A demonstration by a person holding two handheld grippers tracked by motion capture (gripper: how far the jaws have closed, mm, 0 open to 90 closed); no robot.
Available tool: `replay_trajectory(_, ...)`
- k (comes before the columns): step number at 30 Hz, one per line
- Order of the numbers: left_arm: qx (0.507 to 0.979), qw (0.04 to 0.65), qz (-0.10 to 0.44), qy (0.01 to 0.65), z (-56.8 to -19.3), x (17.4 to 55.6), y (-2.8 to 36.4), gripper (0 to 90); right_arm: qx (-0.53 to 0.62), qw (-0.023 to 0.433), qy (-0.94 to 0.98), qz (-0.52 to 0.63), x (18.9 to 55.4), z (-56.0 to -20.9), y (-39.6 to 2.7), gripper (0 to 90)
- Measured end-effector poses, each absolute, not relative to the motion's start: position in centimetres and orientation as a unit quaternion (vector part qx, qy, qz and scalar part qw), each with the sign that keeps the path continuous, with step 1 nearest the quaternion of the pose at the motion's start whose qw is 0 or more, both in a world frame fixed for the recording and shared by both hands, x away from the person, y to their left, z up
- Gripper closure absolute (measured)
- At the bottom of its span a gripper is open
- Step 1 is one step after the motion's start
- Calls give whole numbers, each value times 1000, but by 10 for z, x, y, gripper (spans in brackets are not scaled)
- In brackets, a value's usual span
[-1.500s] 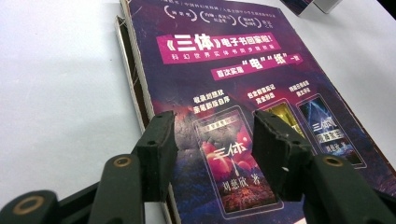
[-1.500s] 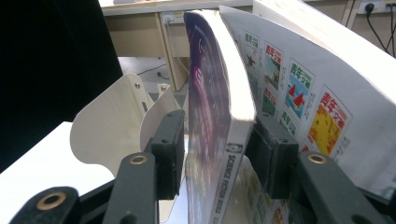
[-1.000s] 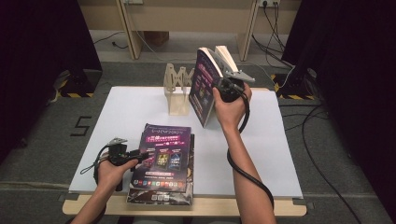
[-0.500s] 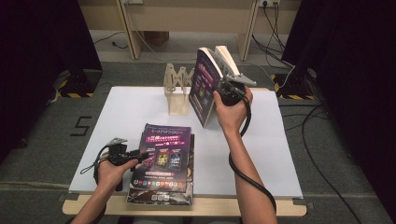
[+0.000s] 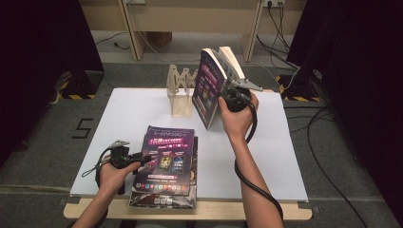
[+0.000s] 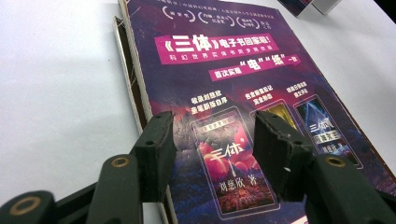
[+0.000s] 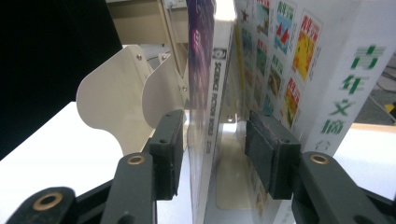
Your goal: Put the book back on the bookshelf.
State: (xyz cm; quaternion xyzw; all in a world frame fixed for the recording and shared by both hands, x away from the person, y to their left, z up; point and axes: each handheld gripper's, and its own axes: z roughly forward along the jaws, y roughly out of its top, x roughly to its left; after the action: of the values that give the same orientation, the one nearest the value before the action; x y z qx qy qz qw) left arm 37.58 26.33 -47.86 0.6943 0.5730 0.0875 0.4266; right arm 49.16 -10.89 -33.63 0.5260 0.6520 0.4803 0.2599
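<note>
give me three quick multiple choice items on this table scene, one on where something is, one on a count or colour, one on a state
1. Where does the wooden rack stand?
A. at the table's far edge
B. on the floor
C. on the flat stack

2. What is the main colour of the cover on the flat stack of books?
A. green
B. purple
C. yellow

3. How do the right gripper jaws stand around the purple book?
A. clamped tight on both faces
B. spread, with a gap at the right pad
C. away from any book

Answers:
1. A, the high view shows it at the far side of the white table.
2. B, the left gripper view shows a purple cover.
3. B, the right gripper view shows the spine between the jaws with space beside it.
</note>
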Motion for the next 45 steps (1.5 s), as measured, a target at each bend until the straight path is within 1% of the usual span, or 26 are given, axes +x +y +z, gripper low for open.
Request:
replay_trajectory(9, 696, 426, 86, 572, -479, 376, 263, 476, 531, 249, 655, 477, 486, -343, -113, 560)
replay_trajectory(13, 696, 424, 86, 573, -480, 376, 263, 481, 532, 253, 655, 473, 483, -348, -116, 560)
replay_trajectory(21, 696, 422, 87, 575, -479, 376, 263, 486, 535, 241, 662, 466, 476, -358, -118, 558)
replay_trajectory(45, 692, 418, 91, 582, -479, 379, 263, 476, 547, 199, 690, 431, 459, -403, -115, 552)
